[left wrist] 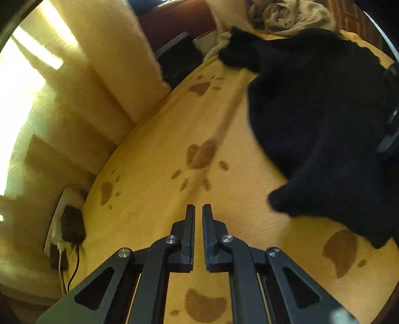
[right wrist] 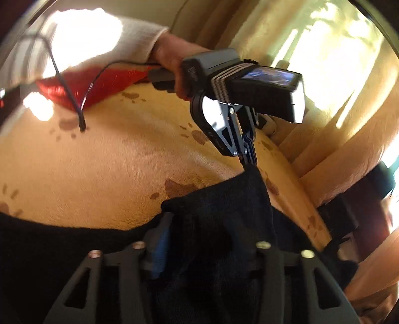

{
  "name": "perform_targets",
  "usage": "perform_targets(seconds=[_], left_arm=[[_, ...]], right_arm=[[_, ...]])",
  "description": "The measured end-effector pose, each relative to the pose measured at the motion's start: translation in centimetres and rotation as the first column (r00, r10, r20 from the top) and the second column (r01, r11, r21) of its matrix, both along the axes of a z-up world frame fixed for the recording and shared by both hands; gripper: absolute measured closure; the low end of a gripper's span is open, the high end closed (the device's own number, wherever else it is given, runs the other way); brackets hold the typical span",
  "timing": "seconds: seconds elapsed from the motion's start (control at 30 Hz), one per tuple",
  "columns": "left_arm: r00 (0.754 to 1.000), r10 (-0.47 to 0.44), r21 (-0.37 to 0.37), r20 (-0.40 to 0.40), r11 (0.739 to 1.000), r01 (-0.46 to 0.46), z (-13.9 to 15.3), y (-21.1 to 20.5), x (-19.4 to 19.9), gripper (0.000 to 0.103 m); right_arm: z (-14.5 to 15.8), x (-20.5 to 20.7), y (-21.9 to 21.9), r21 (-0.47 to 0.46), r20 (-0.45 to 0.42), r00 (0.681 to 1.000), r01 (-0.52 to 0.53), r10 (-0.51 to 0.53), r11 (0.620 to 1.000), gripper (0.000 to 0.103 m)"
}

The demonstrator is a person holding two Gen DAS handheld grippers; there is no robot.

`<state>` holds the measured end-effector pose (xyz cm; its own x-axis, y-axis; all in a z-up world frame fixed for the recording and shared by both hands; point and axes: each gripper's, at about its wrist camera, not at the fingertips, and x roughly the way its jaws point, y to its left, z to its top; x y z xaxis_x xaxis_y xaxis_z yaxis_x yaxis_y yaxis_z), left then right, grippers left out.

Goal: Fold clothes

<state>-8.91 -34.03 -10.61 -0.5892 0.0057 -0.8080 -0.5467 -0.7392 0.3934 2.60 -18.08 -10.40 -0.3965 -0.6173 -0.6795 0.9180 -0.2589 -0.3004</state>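
- My left gripper (right wrist: 249, 162) is clenched, and from the right wrist view it appears to pinch a corner of the black knitted garment (left wrist: 324, 112).
- My right gripper (right wrist: 212, 249) stands released, garment between its fingers.
- The garment lies on the yellow paw-print blanket (left wrist: 154, 199).

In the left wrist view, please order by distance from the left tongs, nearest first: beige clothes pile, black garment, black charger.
1. black garment, just right of the left tongs.
2. black charger, at the lower left.
3. beige clothes pile, at the top right.
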Motion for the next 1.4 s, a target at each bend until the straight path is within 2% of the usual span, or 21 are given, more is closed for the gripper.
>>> perform_targets(seconds=[0.07, 0.17, 0.23, 0.27, 0.3, 0.33, 0.4, 0.43, 0.5, 0.6, 0.7, 0.77, 0.9, 0.97, 1.03, 1.1, 1.13, 1.17, 1.27, 1.37, 1.4], left_arm=[[0.998, 0.054, 0.059, -0.010, 0.997, -0.053, 1.0, -1.8, 0.0, 0.094], [0.994, 0.105, 0.193, -0.019, 0.976, -0.100, 3.0, -3.5, 0.8, 0.094], [0.992, 0.125, 0.267, -0.012, 0.957, -0.117, 4.0, -4.0, 1.8, 0.089], [0.990, 0.138, 0.294, -0.004, 0.947, -0.130, 4.4, -4.0, 2.4, 0.083], [0.989, 0.148, 0.315, 0.007, 0.938, -0.142, 4.7, -4.0, 3.1, 0.071], [0.989, 0.147, 0.331, 0.018, 0.933, -0.145, 4.9, -3.9, 3.9, 0.064], [0.988, 0.152, 0.353, 0.033, 0.923, -0.154, 5.3, -3.5, 5.4, 0.043], [0.987, 0.155, 0.358, 0.039, 0.920, -0.158, 5.3, -3.1, 6.0, 0.041], [0.984, 0.168, 0.368, 0.052, 0.913, -0.175, 5.3, -2.5, 7.2, 0.037], [0.980, 0.187, 0.412, 0.071, 0.889, -0.200, 5.4, -1.9, 8.4, 0.036], [0.978, 0.190, 0.471, 0.087, 0.857, -0.209, 5.8, -1.1, 9.4, 0.030], [0.983, 0.166, 0.502, 0.075, 0.846, -0.181, 6.1, -0.1, 10.0, 0.026], [0.994, 0.094, 0.532, 0.049, 0.840, -0.105, 6.3, 2.6, 10.7, 0.023], [0.997, 0.052, 0.516, 0.048, 0.854, -0.069, 5.5, 4.4, 10.6, 0.023], [0.997, 0.039, 0.431, 0.065, 0.900, -0.063, 3.6, 6.4, 10.3, 0.023], [0.996, 0.057, 0.281, 0.067, 0.957, -0.074, 1.3, 7.9, 10.3, 0.023], [0.995, 0.070, 0.207, 0.067, 0.975, -0.082, 0.1, 8.3, 10.4, 0.023], [0.995, 0.077, 0.193, 0.071, 0.977, -0.090, -0.5, 8.1, 10.8, 0.024], [0.983, 0.157, 0.230, 0.096, 0.957, -0.175, -0.4, 6.2, 11.4, 0.023], [0.974, 0.201, 0.221, 0.100, 0.950, -0.219, -0.3, 5.1, 12.1, 0.023], [0.973, 0.209, 0.222, 0.102, 0.948, -0.227, -0.2, 4.9, 12.3, 0.023]], right_arm=[[1.5, -1.4, 1.2, -0.086, 0.147, 0.989, 0.046, -0.033, 0.995, 0.029], [3.1, -4.7, 2.4, -0.181, 0.371, 0.926, 0.148, -0.072, 0.972, 0.029], [3.4, -6.3, 2.1, -0.188, 0.437, 0.895, 0.192, -0.093, 0.963, 0.029], [3.5, -7.0, 1.9, -0.187, 0.464, 0.880, 0.212, -0.104, 0.959, 0.029], [3.5, -7.8, 1.7, -0.185, 0.491, 0.863, 0.231, -0.114, 0.955, 0.029], [3.3, -8.4, 1.3, -0.163, 0.501, 0.854, 0.249, -0.137, 0.955, 0.029], [2.1, -9.4, -0.2, -0.064, 0.446, 0.865, 0.285, -0.228, 0.956, 0.029], [1.1, -9.6, -1.2, 0.012, 0.377, 0.878, 0.314, -0.295, 0.949, 0.029], [-0.4, -10.1, -2.5, 0.076, 0.290, 0.891, 0.344, -0.351, 0.936, 0.029], [-0.4, -10.8, -2.7, 0.057, 0.302, 0.874, 0.382, -0.381, 0.922, 0.029], [2.1, -11.2, -0.6, -0.013, 0.308, 0.852, 0.449, -0.423, 0.894, 0.029], [3.9, -10.7, 1.7, -0.048, 0.319, 0.849, 0.459, -0.422, 0.887, 0.029], [4.8, -8.1, 5.7, 0.004, 0.293, 0.852, 0.453, -0.434, 0.891, 0.029], [4.1, -6.8, 7.3, 0.053, 0.287, 0.840, 0.467, -0.461, 0.883, 0.028], [3.1, -5.6, 8.8, 0.084, 0.294, 0.823, 0.484, -0.486, 0.871, 0.028], [2.3, -4.6, 10.1, 0.084, 0.312, 0.808, 0.500, -0.500, 0.862, 0.028], [2.2, -4.2, 10.8, 0.074, 0.325, 0.800, 0.510, -0.504, 0.857, 0.028], [2.1, -3.7, 11.1, 0.058, 0.336, 0.798, 0.511, -0.499, 0.857, 0.028], [2.5, -2.0, 11.3, -0.019, 0.376, 0.812, 0.488, -0.446, 0.872, 0.028], [3.1, -0.3, 10.2, -0.115, 0.474, 0.830, 0.390, -0.294, 0.914, 0.028], [3.1, 0.1, 9.6, -0.146, 0.534, 0.817, 0.342, -0.217, 0.929, 0.028]])
